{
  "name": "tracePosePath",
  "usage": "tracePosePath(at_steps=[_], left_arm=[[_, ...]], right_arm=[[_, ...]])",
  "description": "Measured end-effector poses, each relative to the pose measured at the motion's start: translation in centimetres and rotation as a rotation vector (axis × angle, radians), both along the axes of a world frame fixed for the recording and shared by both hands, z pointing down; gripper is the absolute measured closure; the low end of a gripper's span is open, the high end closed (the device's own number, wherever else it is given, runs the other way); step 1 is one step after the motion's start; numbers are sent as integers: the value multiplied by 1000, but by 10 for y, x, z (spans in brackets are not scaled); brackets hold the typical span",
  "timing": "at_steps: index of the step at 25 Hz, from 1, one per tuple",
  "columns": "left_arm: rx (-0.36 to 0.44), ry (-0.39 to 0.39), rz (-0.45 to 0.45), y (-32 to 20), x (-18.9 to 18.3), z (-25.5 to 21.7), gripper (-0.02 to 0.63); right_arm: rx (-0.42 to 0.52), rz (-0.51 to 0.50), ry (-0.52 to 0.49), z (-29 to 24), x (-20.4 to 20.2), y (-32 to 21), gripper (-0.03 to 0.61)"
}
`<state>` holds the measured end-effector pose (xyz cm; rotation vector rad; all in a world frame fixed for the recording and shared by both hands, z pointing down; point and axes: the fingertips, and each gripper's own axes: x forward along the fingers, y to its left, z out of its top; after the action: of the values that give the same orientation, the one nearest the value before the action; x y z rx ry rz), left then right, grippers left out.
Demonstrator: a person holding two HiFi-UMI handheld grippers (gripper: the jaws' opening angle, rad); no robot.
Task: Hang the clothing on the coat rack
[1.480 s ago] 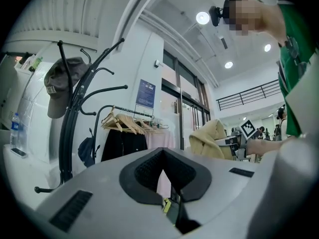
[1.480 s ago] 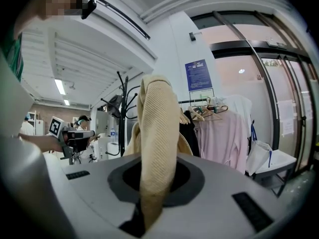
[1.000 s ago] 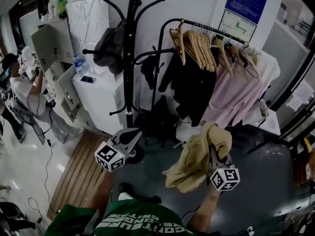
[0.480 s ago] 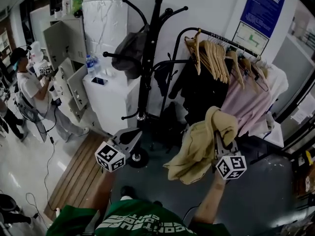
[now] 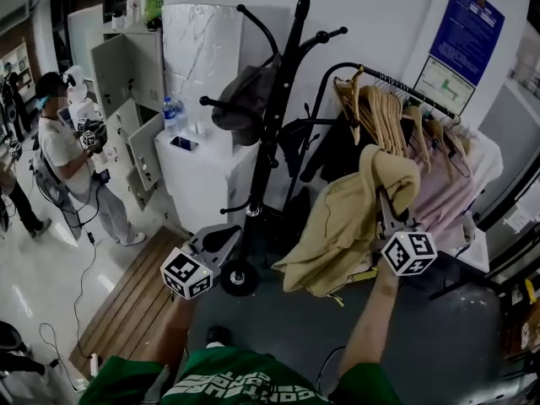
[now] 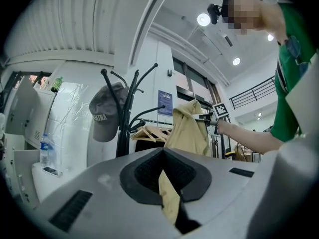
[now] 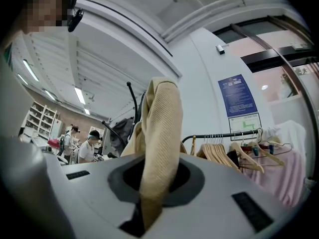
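Observation:
A tan garment (image 5: pixel 346 226) hangs from my right gripper (image 5: pixel 385 201), which is shut on a fold of it and held up to the right of the black coat rack (image 5: pixel 268 142). In the right gripper view the cloth (image 7: pixel 159 133) runs up out of the jaws (image 7: pixel 152 183). A grey cap (image 5: pixel 245 108) hangs on one of the rack's hooks. My left gripper (image 5: pixel 224 236) is low, near the rack's base, jaws together and apart from the garment. In the left gripper view a thin tan strip shows in its slit (image 6: pixel 168 195).
Behind the garment stands a clothes rail (image 5: pixel 396 112) with wooden hangers, dark clothes and a pink garment. A white cabinet (image 5: pixel 198 163) with a water bottle (image 5: pixel 172 115) is left of the rack. A person (image 5: pixel 67 154) stands by grey lockers at far left.
My right gripper has risen with the tan garment and moved nearer the rack's upper arms. The left gripper has kept low near the rack's base.

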<state>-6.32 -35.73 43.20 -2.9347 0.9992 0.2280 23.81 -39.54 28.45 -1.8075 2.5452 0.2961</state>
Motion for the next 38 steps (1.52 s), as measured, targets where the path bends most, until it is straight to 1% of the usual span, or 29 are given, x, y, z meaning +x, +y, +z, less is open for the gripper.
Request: tracePosePath(at_steps=[7, 14, 23, 27, 33, 35, 38], left_arm=[[1, 4, -43, -5, -22, 1, 609], [-3, 14, -88, -10, -43, 3, 609], [-8, 21, -118, -12, -57, 6, 609], [-15, 19, -126, -13, -60, 8, 609], [-26, 22, -134, -14, -64, 14, 609], [-29, 23, -137, -14, -66, 16, 609], [-35, 26, -143, -14, -70, 18, 609]], right_arm=[[24, -33, -49, -34, -13, -49, 538], [13, -75, -32, -41, -37, -82, 538], [-42, -118, 3, -25, -65, -115, 538], [-77, -143, -10, -15, -70, -125, 538], [-137, -172, -1, 17, -83, -135, 538], [-151, -186, -9, 27, -87, -137, 538], [-150, -206, -46, 33, -90, -136, 538]])
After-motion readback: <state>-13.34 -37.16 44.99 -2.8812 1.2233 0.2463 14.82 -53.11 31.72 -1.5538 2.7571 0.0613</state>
